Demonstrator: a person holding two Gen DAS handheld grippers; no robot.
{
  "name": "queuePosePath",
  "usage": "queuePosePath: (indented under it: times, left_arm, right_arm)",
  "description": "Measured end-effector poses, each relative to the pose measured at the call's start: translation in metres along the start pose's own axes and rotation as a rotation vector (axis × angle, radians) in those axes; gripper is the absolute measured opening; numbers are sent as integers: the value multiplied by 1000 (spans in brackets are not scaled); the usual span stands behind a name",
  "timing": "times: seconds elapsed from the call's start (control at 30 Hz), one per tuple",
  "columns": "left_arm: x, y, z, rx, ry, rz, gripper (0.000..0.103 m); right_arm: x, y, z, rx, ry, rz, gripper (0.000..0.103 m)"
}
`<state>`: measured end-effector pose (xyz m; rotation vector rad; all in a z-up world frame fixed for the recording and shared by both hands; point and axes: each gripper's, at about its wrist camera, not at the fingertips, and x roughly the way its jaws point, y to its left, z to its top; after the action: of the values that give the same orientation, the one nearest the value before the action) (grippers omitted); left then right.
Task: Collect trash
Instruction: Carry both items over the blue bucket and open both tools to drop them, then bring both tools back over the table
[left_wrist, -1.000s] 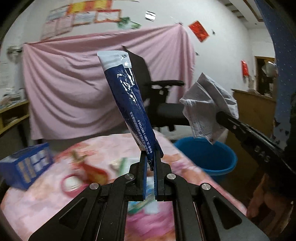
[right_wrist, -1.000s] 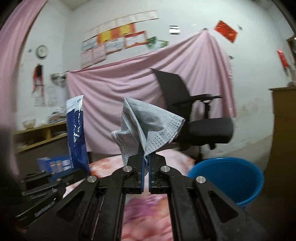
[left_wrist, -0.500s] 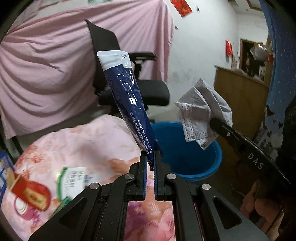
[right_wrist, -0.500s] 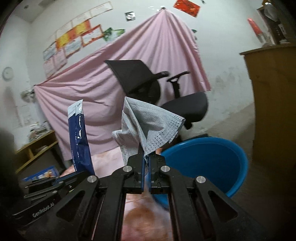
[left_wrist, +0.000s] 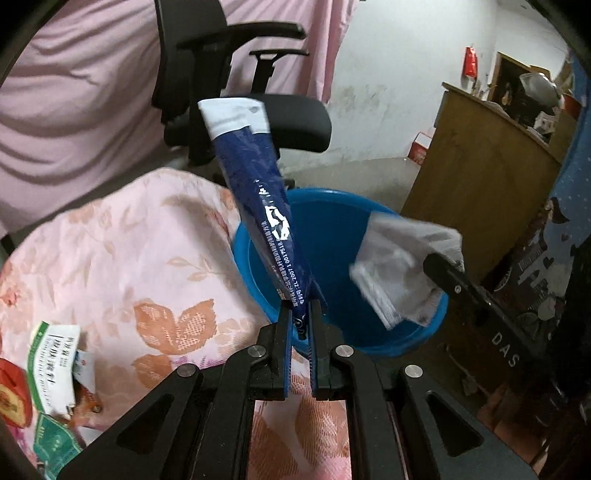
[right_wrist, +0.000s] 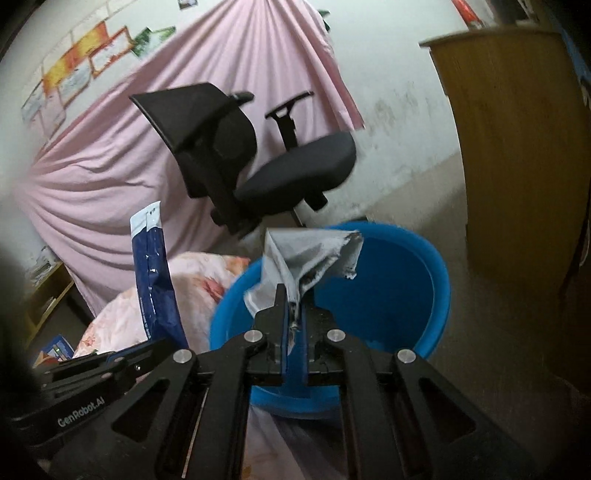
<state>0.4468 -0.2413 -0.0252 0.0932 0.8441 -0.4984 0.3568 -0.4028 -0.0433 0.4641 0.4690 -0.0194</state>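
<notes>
"DAS", perhaps cut off, on right hand-held gripper (left_wrist: 441, 264)

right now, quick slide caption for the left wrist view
Left tongs pinch a blue wrapper above the blue bucket, the right tongs carrying a grey mask alongside.

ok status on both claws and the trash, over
Left claw pinching blue wrapper. Right claw jaws just easing open, grey mask between them. Both over blue basin. Nothing in the way.
</notes>
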Motion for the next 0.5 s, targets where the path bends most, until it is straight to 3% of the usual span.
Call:
queuePosePath:
  times: [0.1,0.23,0.27,0.5]
  left_arm:
    - [1,2,1,-22,14,5,9]
    - [-3,12,0,-47,11,6,15]
    - [-7,12,-1,-54,6,9,17]
    - [-46,20,-17,-145,-122,20,34]
  right_arm:
    - [1,-2,-3,4,24,1,34]
    - [0,-2,-1,0,25,7,56]
    - [-1,-1,-1,-2,23,7,58]
    - [-9,9,5,-29,-33,23,78]
